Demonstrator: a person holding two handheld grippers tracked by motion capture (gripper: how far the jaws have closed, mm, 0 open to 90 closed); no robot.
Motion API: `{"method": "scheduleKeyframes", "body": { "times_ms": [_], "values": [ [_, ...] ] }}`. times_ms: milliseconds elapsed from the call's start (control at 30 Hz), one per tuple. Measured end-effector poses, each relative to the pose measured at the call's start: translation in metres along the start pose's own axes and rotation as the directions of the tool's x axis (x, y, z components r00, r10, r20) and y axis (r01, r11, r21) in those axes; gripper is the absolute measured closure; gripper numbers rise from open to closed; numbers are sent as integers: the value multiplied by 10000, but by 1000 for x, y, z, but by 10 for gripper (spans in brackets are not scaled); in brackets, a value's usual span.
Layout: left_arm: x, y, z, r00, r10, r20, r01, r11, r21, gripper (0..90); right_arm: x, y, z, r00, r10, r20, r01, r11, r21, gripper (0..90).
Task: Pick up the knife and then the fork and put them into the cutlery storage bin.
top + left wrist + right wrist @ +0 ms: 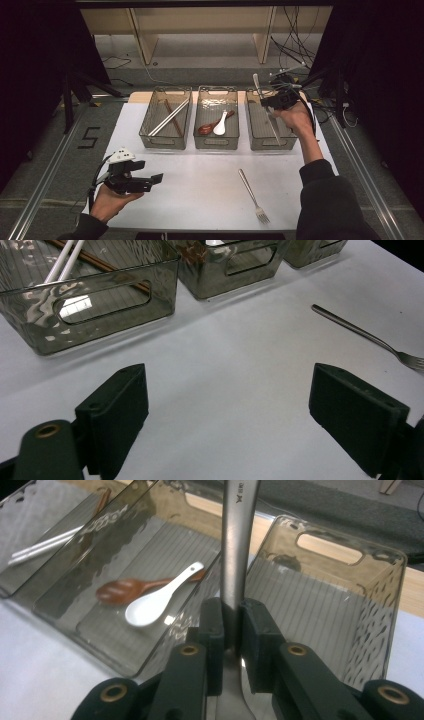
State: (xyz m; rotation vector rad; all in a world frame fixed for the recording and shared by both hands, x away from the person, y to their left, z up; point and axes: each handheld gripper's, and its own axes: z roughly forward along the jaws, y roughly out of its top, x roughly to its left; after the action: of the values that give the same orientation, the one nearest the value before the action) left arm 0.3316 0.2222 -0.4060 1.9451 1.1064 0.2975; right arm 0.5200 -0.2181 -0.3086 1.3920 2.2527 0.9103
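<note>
High view, from the left: the left gripper point(150, 181) hovers over the white mat point(200, 185) near its front left corner, jaws spread wide with nothing between them. Behind it sit 3 clear bins in a row. Bin 1 point(145, 132) holds chopsticks point(169, 117), bin 2 point(216, 141) a brown spoon point(207, 128) and a white spoon point(221, 125). A fork point(252, 194) lies on the mat in front of bin 3 point(255, 142). Above bin 3, the right gripper point(274, 101) pinches a steel utensil point(266, 107) by its handle.
</note>
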Motion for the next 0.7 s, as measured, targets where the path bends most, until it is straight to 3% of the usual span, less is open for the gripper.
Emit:
{"method": "scheduleKeyframes", "body": {
  "times_ms": [333, 700],
  "values": [
    [-1, 0, 0, 10000, 31, -7, -31, 10000, 7, 154, -9, 12, 13, 9980, 512, 372, -507, 9986, -127, 809],
    [-2, 0, 0, 10000, 73, -8, -73, 10000, 18, 154, -16, 12, 28, 9913, 1130, 680, -1112, 9934, -290, 809]
  ]
}}
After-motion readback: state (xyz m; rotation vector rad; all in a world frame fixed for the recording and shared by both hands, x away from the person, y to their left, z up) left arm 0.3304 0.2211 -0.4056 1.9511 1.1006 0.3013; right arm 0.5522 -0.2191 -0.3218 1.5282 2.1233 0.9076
